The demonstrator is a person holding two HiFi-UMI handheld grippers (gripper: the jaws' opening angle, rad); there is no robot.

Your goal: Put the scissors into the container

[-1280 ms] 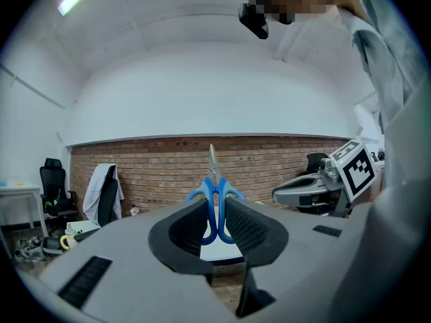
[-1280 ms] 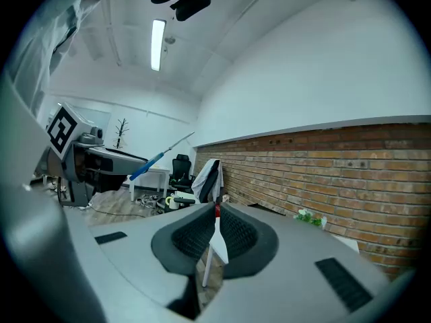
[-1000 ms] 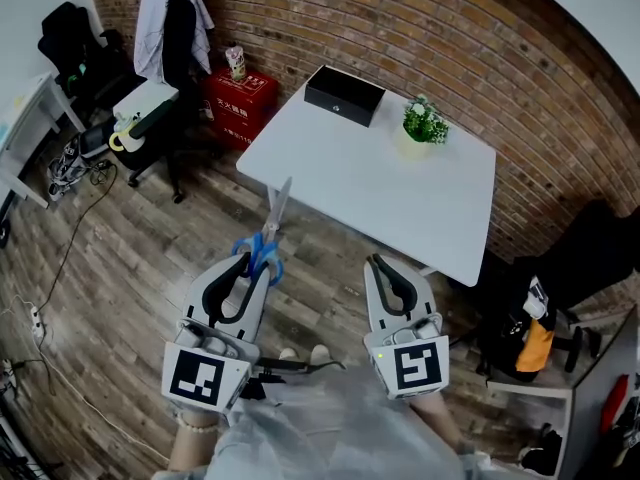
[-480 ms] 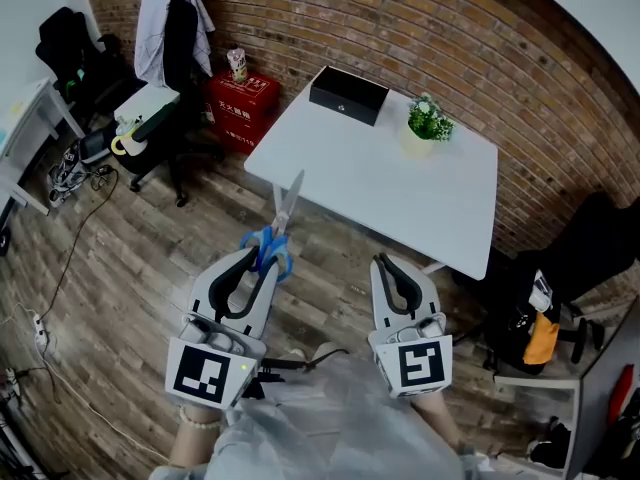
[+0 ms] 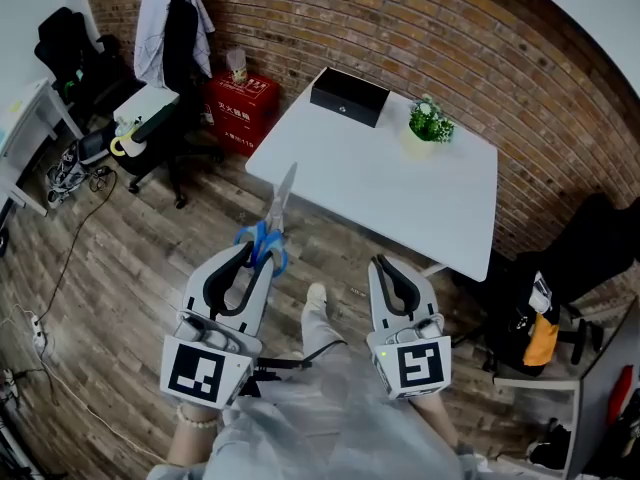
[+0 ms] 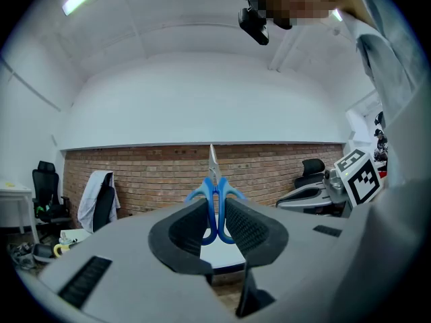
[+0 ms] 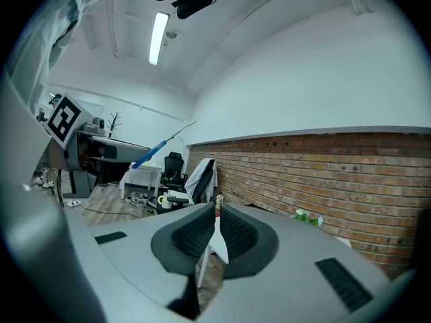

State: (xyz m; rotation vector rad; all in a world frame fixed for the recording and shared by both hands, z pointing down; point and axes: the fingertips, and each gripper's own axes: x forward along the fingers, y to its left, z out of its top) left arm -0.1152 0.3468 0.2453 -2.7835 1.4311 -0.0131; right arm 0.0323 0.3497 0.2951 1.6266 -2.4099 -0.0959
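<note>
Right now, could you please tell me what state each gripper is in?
Left gripper: jaws shut on the scissors, gripping the blue handles.
Right gripper: jaws shut, nothing between them.

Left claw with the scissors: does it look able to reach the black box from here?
Probably not yet. The left claw, shut on the scissors, is over the floor short of the table, and the black box sits at its far corner. Nothing blocks the way; a step closer should do.

Blue plastic, bright metal scissors [image 5: 265, 242]
</note>
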